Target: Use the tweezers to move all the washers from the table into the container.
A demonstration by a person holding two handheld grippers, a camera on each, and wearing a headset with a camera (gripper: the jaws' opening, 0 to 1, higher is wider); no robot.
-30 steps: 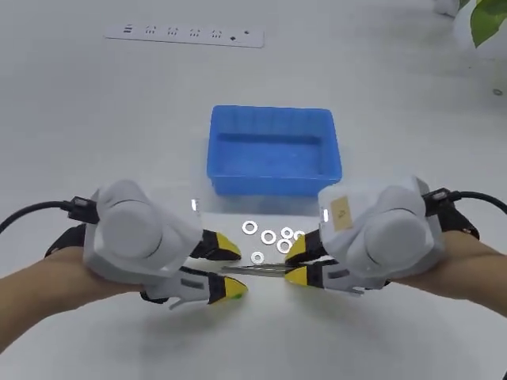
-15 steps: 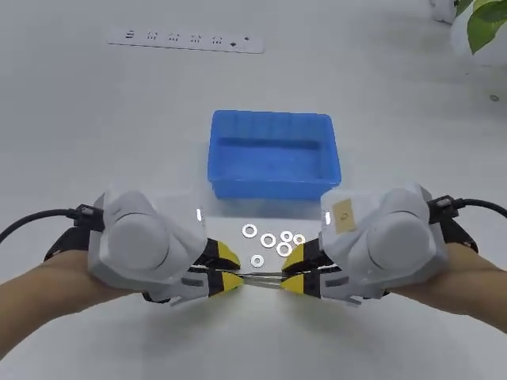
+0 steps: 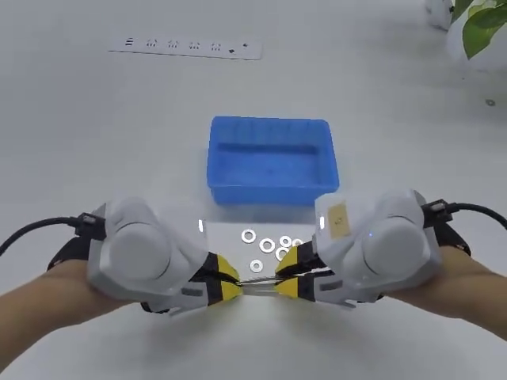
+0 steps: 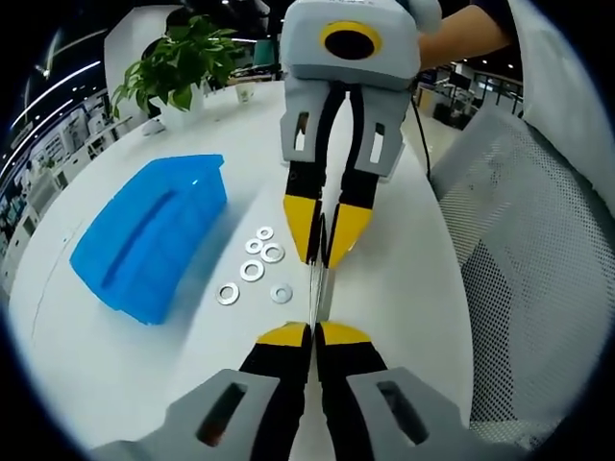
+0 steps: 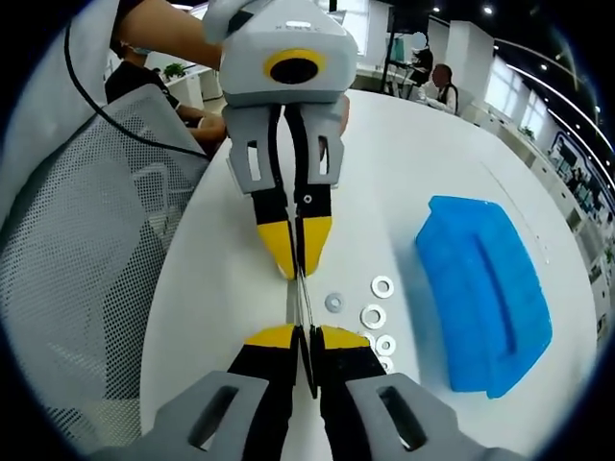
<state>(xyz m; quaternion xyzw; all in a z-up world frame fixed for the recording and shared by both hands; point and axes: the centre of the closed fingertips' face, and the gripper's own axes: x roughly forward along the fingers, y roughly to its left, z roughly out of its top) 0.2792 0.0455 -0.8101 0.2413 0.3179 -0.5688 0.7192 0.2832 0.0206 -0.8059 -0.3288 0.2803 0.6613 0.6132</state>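
Fingers (image 4: 286,338) of the left gripper (image 4: 314,333) are pinched nearly together, clamped on one end of the tweezers (image 4: 318,283). right gripper (image 5: 307,338) same: yellow tips narrow, clamped on the other end

grippers sit nose to nose, with the tweezers bridging the short gap between them as a thin metal strip, roughly level over the table (image 3: 95,150). can't tell if the tweezers touch the table or sit just above it. person's forearms (image 3: 40,297) come in from both lower corners of the head view, with a black cable (image 3: 32,226) running off each gripper body

washers (image 3: 267,245): loose cluster lying flat on the table just beyond the tweezers, between the grippers and the container (image 3: 269,122). six countable in the left gripper view. nearest washer (image 3: 256,265) lies just past the tweezers, slightly apart from the others. the rest are bunched a bit further out, some touching or close to it. the one at the right end of the cluster is partly hidden behind the right gripper in the head view

container is a blue rectangular tray, open side up, near the washers but not touching them, roughly centred beyond the two grippers

further back: white power strip (image 3: 184,47) lying flat towards the far side of the table, well apart from the container. green plant (image 3: 479,24) at the far right corner. mesh chair (image 5: 86,240) behind the left gripper in the right gripper view
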